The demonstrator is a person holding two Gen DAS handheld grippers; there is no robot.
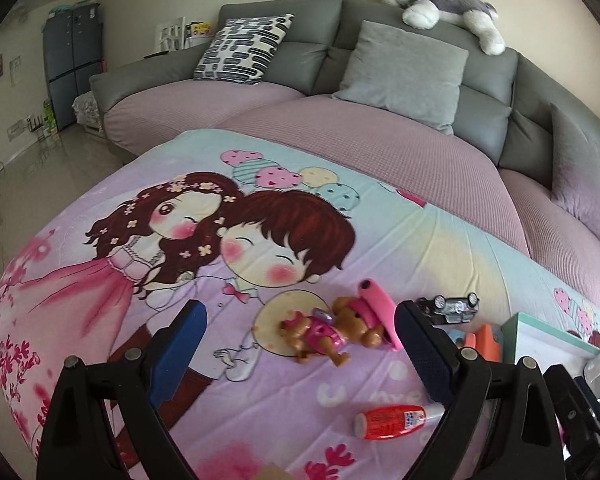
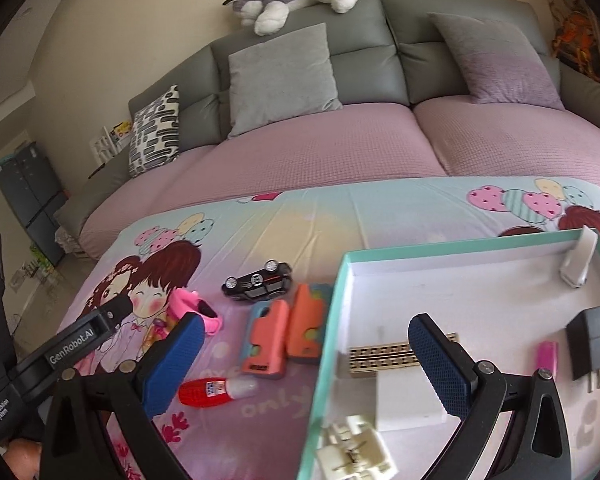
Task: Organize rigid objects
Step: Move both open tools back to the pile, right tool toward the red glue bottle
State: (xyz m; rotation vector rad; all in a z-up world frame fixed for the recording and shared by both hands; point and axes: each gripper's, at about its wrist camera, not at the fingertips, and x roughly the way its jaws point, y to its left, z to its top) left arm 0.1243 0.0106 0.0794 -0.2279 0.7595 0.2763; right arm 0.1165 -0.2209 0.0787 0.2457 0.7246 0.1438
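**Toys on cartoon blanket, teal box half filled, both grippers empty**

Work surface is a cartoon-print blanket (girl, boy, balloons) spread in front of a grey sofa with pink seat covers. Grey cushion, patterned cushion, plush husky on the sofa back. Glossy floor and a dark cabinet at far left.

Left gripper spread wide, nothing between the blue pads; a brown-and-pink toy dog lies just ahead of it, touching a pink handle-like toy. Red bottle lies on its side near the right finger. Black toy car is upside down, wheels up, beyond.

Right gripper also released, empty, hanging over the left wall of the teal box.

Only the right view shows the box interior: black charger plug, small pink item, patterned gold bar, white block, white clip at the far corner, cream part at the near wall. It also shows two orange cases clearly, just beside the box. The toy dog shows properly only in the left view.

Readable: "GenRobot.AI" on the left gripper's arm; "only" printed on the blanket. Bottle label unreadable.
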